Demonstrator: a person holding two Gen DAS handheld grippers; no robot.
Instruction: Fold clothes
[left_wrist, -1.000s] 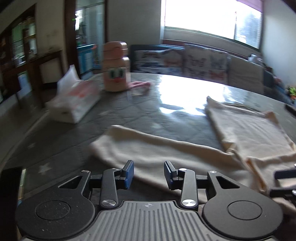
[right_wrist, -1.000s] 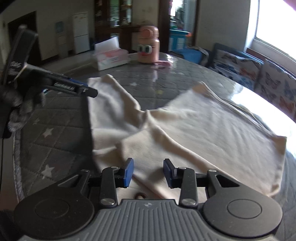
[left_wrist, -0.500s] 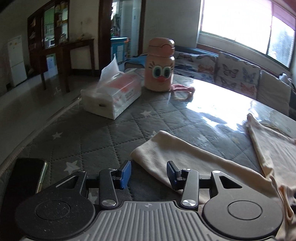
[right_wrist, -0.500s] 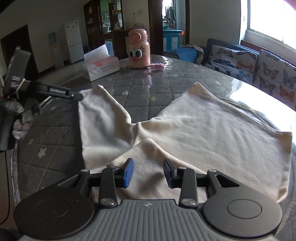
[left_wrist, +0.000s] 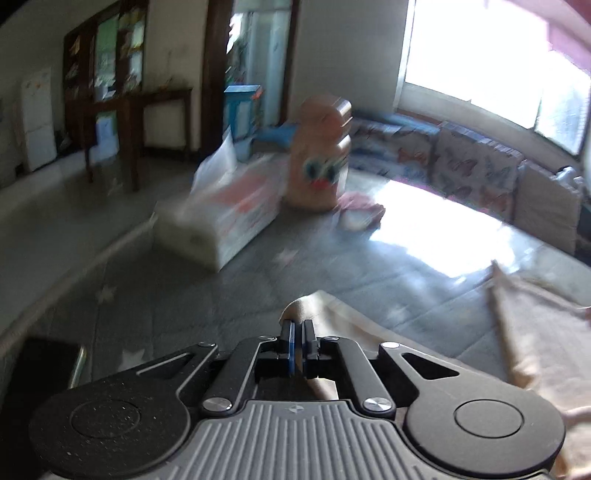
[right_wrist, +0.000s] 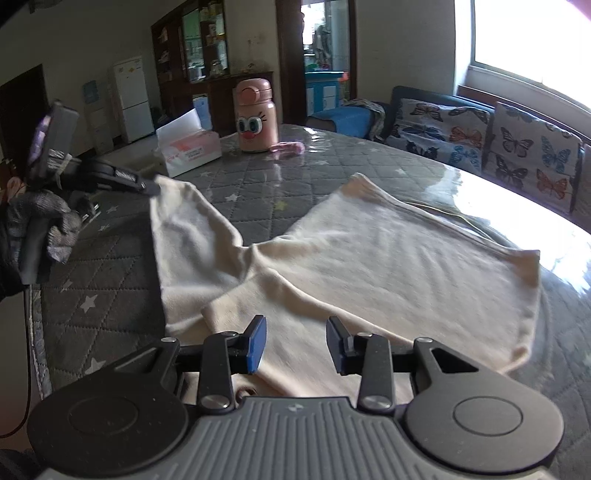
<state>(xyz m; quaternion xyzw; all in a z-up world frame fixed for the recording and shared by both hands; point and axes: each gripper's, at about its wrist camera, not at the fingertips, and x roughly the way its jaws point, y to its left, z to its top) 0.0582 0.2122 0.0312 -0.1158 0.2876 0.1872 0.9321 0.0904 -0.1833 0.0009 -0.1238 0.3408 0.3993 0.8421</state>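
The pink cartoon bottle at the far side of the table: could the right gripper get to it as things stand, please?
Probably yes. The right gripper is open and empty, hovering over the cream garment; only bare quilted table cover lies between it and the bottle, though it looks a long stretch.

Pink cartoon-face bottle (right_wrist: 255, 115) stands upright on grey star-quilted table cover (right_wrist: 258, 192). Tissue box (right_wrist: 189, 151) sits just left of bottle; small pink item (right_wrist: 287, 148) lies at its right base, too small to ID. Butterfly-print sofa cushions (right_wrist: 480, 138) well right of bottle, under bright window. White fridge (right_wrist: 132, 99) far left, bkgd.
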